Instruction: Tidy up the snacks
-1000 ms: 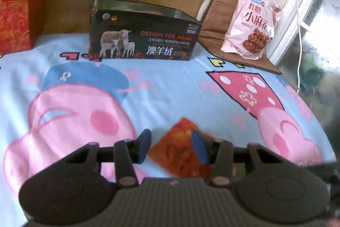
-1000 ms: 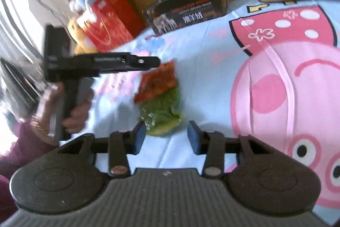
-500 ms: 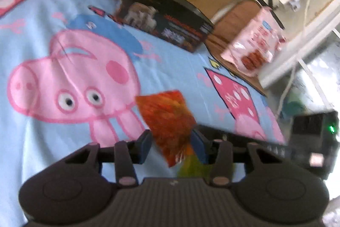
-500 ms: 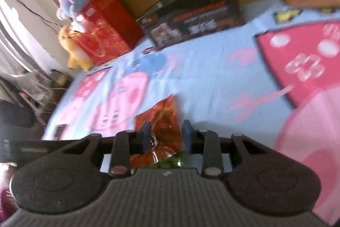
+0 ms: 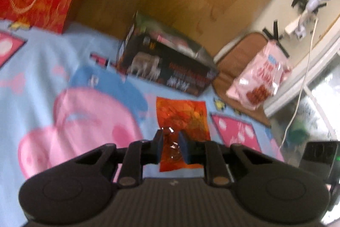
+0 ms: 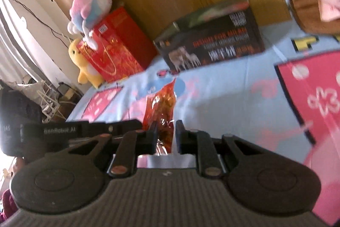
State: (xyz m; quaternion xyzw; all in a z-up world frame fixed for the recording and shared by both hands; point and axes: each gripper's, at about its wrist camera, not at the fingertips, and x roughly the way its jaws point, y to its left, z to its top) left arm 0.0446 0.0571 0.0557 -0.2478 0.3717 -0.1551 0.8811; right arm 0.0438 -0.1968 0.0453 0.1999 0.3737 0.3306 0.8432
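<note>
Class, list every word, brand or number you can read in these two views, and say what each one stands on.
"GenRobot.AI": on the other handheld device, right wrist view.
"DESIGN FOR MILAN": orange, blurred, on the black box.
Black box's other lines: unreadable.
Pink snack bag: red characters, blurred.
Red gift bag: small white tag, illegible.

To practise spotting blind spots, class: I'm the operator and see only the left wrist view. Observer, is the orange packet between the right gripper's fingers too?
Observer: Yes. In the right wrist view the orange packet stands between the fingers of the right gripper, whose jaws have just been closing. Whether both pads press it I cannot tell.
Operator: What sits on the red gift bag?
Observer: A pink-and-blue plush toy lies on top of the red gift bag.
Operator: Anything beside that bag?
Observer: A yellow plush toy stands against it, on the side away from the black box.
</note>
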